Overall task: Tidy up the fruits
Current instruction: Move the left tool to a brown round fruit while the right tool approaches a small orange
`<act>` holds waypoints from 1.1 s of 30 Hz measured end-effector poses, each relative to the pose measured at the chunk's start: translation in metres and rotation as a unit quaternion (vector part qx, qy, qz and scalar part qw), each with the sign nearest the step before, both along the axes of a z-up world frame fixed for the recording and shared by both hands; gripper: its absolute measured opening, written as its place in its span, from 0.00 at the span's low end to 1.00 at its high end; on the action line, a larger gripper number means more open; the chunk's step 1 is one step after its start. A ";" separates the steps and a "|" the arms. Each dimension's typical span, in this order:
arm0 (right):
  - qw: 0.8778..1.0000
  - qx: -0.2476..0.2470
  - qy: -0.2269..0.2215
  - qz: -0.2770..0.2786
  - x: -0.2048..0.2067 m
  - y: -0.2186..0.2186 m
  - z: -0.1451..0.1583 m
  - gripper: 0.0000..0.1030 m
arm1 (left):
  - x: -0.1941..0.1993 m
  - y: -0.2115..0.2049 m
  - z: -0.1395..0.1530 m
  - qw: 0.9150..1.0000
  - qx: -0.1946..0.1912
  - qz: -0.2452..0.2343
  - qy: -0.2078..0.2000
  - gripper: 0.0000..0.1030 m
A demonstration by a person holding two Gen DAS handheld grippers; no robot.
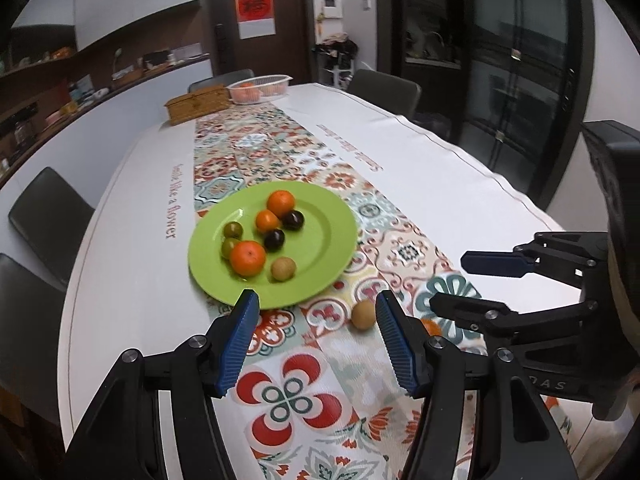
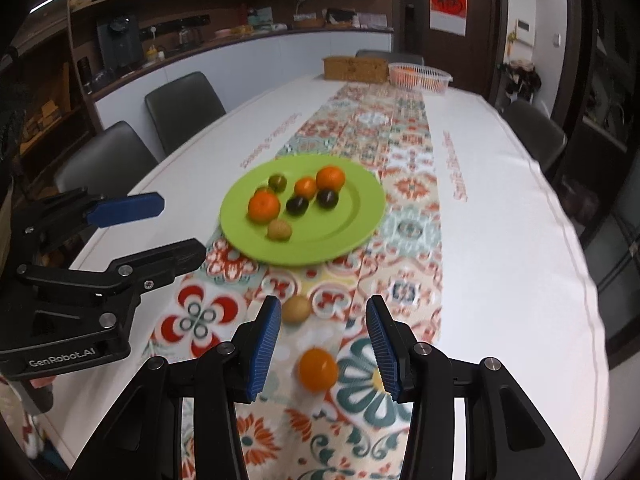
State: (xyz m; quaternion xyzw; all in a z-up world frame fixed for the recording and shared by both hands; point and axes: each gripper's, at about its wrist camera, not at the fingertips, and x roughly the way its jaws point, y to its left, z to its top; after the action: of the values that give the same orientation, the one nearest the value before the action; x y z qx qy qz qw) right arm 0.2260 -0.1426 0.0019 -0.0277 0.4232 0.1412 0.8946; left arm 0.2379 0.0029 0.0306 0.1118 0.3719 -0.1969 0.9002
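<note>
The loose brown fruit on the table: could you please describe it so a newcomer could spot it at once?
Start at the green plate on the patterned runner. Just off its near rim, on the cloth, lies the small brown fruit, beside a loose orange. Unlike its brown twin, it is off the plate, and it is dull tan, not bright orange.

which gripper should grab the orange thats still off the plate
Right. The loose orange lies on the runner between the open right gripper fingers. The left gripper, also empty, faces the green plate instead.
</note>
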 end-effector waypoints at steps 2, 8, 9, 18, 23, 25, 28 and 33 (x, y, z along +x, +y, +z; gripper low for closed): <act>1.000 0.001 0.011 -0.005 -0.002 -0.001 -0.008 0.44 | -0.002 -0.002 -0.007 1.000 0.006 -0.014 0.001 0.58; 0.999 0.000 0.037 -0.020 -0.005 -0.004 -0.031 0.44 | 0.001 -0.008 -0.027 0.998 0.019 -0.061 0.015 0.58; 0.999 -0.001 0.039 -0.021 -0.006 -0.003 -0.034 0.44 | 0.002 -0.010 -0.032 0.997 0.026 -0.070 0.017 0.58; 0.998 -0.016 0.057 -0.026 -0.005 0.001 -0.049 0.44 | 0.015 -0.020 -0.061 0.989 0.045 -0.137 0.029 0.58; 0.997 -0.021 0.071 -0.028 -0.003 0.002 -0.058 0.44 | 0.024 -0.025 -0.072 0.986 0.051 -0.158 0.033 0.58; 0.997 -0.020 0.076 -0.027 -0.001 0.003 -0.062 0.44 | 0.027 -0.027 -0.076 0.985 0.047 -0.163 0.038 0.58; 0.996 -0.020 0.077 -0.030 0.002 0.003 -0.066 0.44 | 0.034 -0.031 -0.083 0.984 0.043 -0.166 0.049 0.58; 0.996 -0.008 0.082 -0.030 0.006 0.002 -0.070 0.44 | 0.044 -0.037 -0.093 0.982 0.034 -0.172 0.067 0.52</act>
State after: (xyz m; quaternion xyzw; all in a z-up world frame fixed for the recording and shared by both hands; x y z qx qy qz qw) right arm 0.2325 -0.1409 -0.0679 -0.0102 0.4964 0.1129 0.8607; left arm 0.2819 -0.0344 -0.0620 0.1914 0.4133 -0.3431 0.8215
